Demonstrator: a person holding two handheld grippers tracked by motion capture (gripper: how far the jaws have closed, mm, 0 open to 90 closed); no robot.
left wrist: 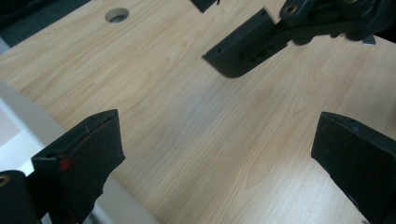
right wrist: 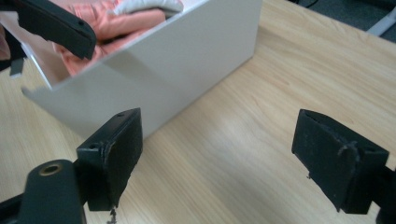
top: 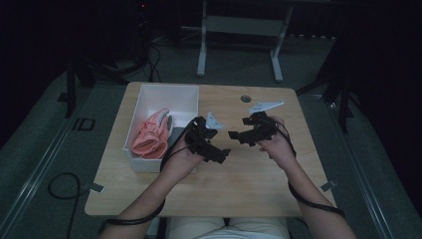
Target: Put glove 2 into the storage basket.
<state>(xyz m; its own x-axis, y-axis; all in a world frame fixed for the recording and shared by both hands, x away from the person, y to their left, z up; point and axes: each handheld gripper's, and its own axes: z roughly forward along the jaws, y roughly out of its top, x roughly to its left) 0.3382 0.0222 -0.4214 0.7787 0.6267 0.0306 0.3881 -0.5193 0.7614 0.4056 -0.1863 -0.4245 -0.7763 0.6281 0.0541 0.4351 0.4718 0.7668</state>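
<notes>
Both grippers hang over bare wood with their jaws spread wide and nothing between them. In the high view, the left gripper (top: 211, 144) sits just right of the white bin (top: 149, 97), and the right gripper (top: 249, 132) faces it across a small gap. The pink cloth (top: 149, 137) lies crumpled inside the bin, on the far side of the left gripper from the right one, with a grey patch at its upper end.

From the left gripper view, its jaws frame only the table (left wrist: 187, 116), with the right gripper's jaw ahead and above.

From the right gripper view, the bin's wall (right wrist: 177, 60) stands ahead and to the left of the jaws, the cloth (right wrist: 116, 21) bunched behind it. My judgement: the cloth looks placed, so any next move should clear the bin wall without nudging it.
</notes>
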